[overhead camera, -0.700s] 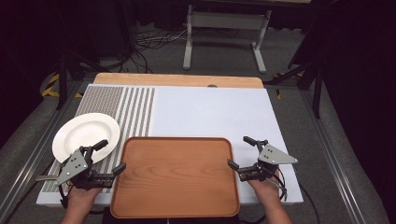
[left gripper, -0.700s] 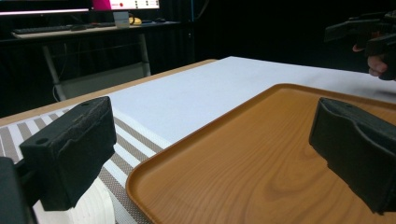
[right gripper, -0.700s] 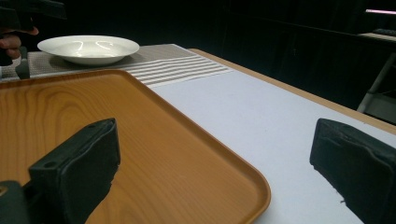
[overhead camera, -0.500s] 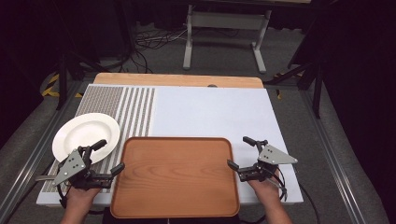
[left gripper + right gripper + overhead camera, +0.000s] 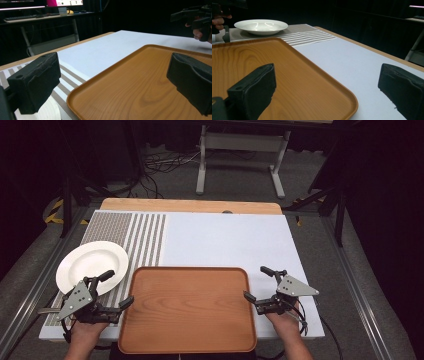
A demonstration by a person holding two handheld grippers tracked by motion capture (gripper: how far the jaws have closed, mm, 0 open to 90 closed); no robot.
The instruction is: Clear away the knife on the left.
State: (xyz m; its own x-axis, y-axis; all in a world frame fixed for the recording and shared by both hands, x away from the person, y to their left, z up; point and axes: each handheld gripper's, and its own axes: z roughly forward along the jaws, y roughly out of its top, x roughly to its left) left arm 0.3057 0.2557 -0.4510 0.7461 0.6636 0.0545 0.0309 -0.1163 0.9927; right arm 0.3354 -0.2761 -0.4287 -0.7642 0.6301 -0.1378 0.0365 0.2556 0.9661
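A brown wooden tray [image 5: 187, 312] lies empty at the table's near edge, on a white mat [image 5: 225, 240]. My left gripper [image 5: 118, 288] stands open at the tray's left rim, one jaw over the rim and the other by a white plate [image 5: 92, 265]. In the left gripper view the tray [image 5: 140, 87] corner sits between the open jaws of the left gripper [image 5: 113, 85]. My right gripper [image 5: 257, 283] is open at the tray's right rim. In the right gripper view the right gripper [image 5: 327, 92] straddles the tray [image 5: 262, 67] corner, holding nothing.
The plate [image 5: 260, 26] rests on a striped grey placemat [image 5: 125, 235] at the left. A wooden strip [image 5: 190, 206] runs along the table's far edge. Beyond it stand a metal stand [image 5: 240, 155] and floor cables. White mat lies bare beyond the tray.
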